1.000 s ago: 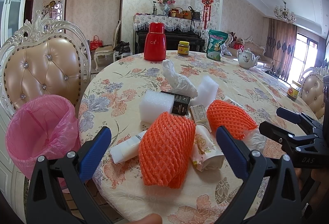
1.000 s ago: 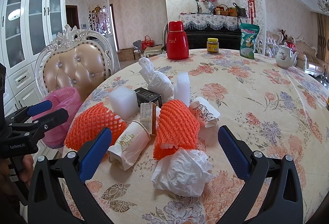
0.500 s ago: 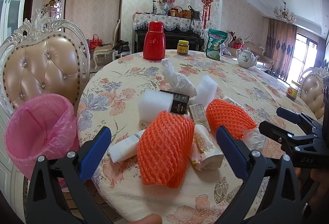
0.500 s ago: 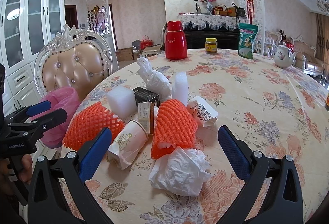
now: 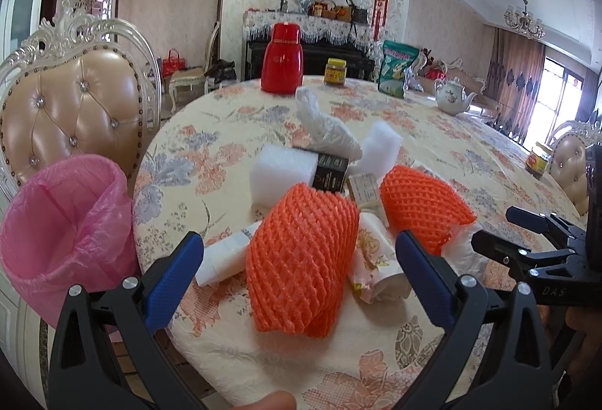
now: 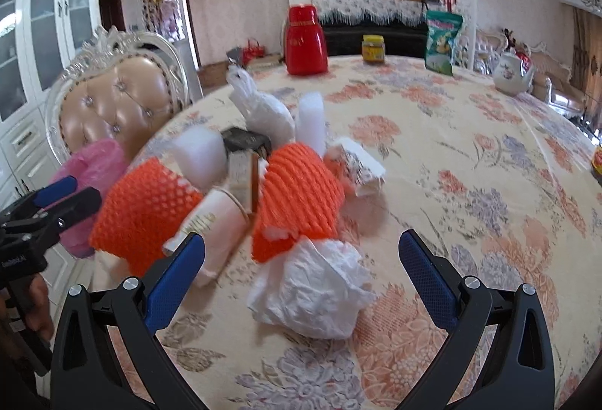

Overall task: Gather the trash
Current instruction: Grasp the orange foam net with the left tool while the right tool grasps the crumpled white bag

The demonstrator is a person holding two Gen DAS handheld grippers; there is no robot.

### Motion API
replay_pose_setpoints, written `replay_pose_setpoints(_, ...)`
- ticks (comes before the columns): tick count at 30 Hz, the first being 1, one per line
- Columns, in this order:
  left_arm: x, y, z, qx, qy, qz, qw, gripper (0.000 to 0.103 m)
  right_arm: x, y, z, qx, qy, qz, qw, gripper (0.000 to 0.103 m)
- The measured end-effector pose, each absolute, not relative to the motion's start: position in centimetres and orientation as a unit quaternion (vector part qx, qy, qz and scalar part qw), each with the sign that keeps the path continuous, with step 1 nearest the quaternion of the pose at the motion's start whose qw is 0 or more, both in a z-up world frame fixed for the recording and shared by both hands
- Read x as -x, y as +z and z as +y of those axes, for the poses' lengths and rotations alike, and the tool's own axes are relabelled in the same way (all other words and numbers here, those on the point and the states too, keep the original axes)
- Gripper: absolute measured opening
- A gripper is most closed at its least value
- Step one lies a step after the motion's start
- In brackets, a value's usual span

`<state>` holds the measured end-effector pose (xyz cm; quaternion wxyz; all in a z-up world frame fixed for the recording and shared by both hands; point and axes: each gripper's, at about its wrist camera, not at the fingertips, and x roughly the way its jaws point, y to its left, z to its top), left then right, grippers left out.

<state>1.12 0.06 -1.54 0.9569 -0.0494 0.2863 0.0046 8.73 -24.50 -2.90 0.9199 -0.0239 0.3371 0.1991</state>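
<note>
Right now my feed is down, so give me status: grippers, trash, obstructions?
Left gripper open, empty, facing orange foam net. Right gripper open, empty, over crumpled tissue. Trash pile on table; pink-lined bin beside it. Nothing blocking.

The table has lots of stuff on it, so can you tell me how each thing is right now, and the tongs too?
Left tongs: open, empty.
Right tongs: open, empty.
Near orange foam net: lying on the table, between the left tongs.
Crumpled white paper: on the table, between the right tongs.
Pink-lined bin: open, beside the table.
Red flask: upright, closed.
Yellow-lidded jar: upright, lid on.
Teapot: upright, lid on.
</note>
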Motion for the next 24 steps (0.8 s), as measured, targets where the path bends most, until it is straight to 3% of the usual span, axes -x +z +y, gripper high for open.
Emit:
replay_pose_setpoints(6, -2.0, -2.7, 0.1, 0.051, 0.005, 0.310, 0.949, 0.098, -9.4, -4.5, -24.6, 0.035, 0.189, 0.375, 0.907, 0.095)
replay_pose_setpoints(10, -2.8, -3.5, 0.1, 0.051, 0.002, 0.328, 0.943, 0.086, -9.9, -5.4, -24.5, 0.043, 0.184, 0.395, 0.899, 0.082)
replay_pose_setpoints(12, -3.1, -3.9, 0.1, 0.053, -0.002, 0.335, 0.941, 0.082, -10.0, -5.7, -24.4, 0.045, 0.181, 0.403, 0.896, 0.080)
replay_pose_setpoints(15, -3.5, -4.4, 0.0, 0.053, -0.003, 0.344, 0.938, 0.081, -10.1, -6.0, -24.4, 0.047, 0.180, 0.410, 0.893, 0.074)
replay_pose_setpoints(20, -4.1, -5.3, -0.1, 0.052, -0.004, 0.363, 0.930, 0.064, -10.2, -6.6, -24.5, 0.050, 0.181, 0.422, 0.887, 0.055)
replay_pose_setpoints(24, -4.2, -5.6, -0.2, 0.052, -0.014, 0.370, 0.928, 0.040, -9.9, -6.8, -24.7, 0.047, 0.185, 0.428, 0.883, 0.036)
